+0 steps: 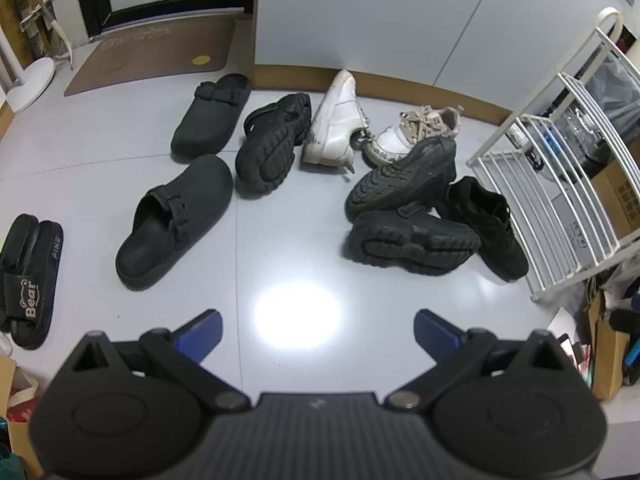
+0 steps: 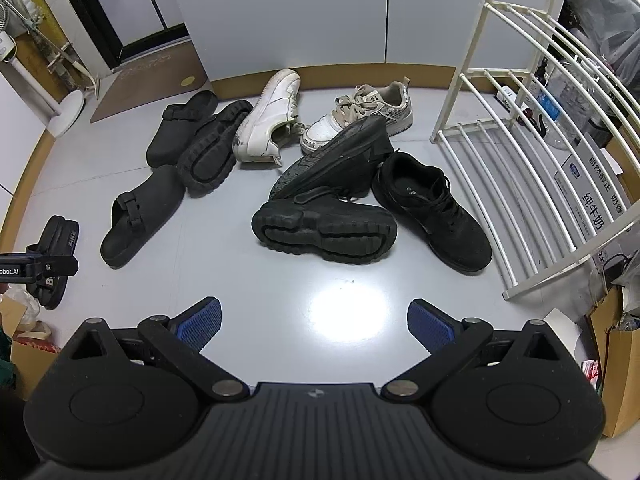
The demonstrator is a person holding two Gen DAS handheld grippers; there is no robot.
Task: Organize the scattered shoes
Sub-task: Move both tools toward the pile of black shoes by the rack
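Opening step: nothing is yet gathered. Left tool (image 1: 318,330) and right tool (image 2: 314,318) hover over the grey floor (image 1: 288,280), both spread wide and empty. Left to right: stacked black rubber slides (image 1: 30,280) marked "Bear" and "FINE" near the floor's left edge; two black strapped clogs (image 1: 176,216); an overturned black lug-soled shoe (image 1: 272,144); two white sneakers (image 1: 336,120); a heap of black sneakers (image 2: 360,196) beside the white slatted rack (image 2: 520,168). Next, probably, pairing mates.
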